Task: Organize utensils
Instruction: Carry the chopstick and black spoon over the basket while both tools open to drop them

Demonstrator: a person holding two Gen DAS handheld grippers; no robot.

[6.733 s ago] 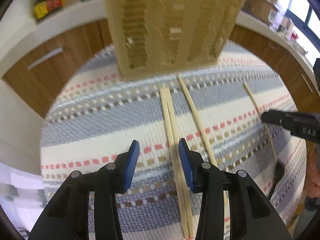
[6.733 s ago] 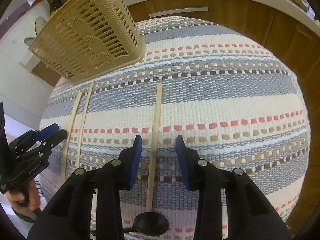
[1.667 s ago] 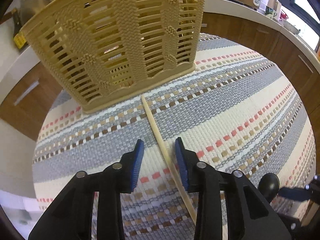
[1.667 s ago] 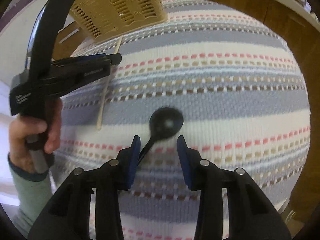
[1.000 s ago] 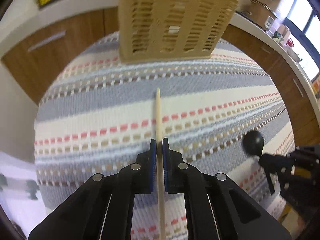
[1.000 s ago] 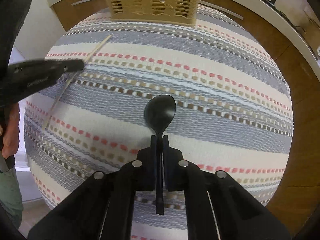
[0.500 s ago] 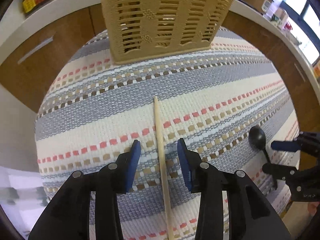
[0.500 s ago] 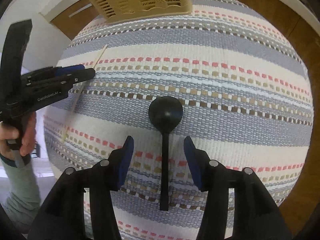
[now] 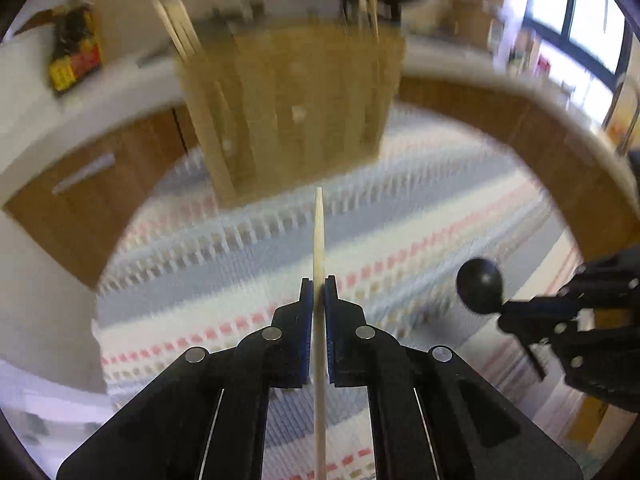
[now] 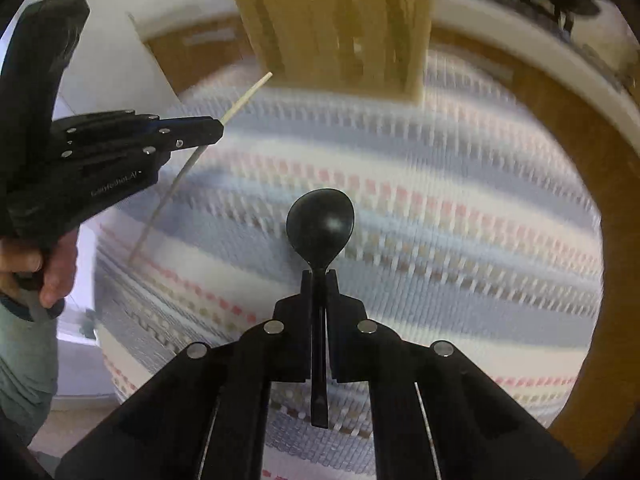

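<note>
While the left gripper (image 9: 319, 286) clamps a chopstick (image 9: 319, 236), the right gripper (image 10: 319, 280) pinches a black spoon (image 10: 320, 224) facing the basket (image 10: 340, 24).

chopstick (image 9: 319, 240): pale smooth wood | spoon (image 10: 320, 224): black glossy plastic | basket (image 9: 292, 120) at 12 o'clock: tan plastic lattice | tablecloth (image 10: 460, 208): coarse woven cloth | left tongs (image 9: 319, 296): matt black plastic

A striped cloth (image 9: 248, 256) covers the table; wood cabinets (image 9: 96, 184) under a white counter (image 9: 80, 120); bright window (image 9: 588, 12) at right.
</note>
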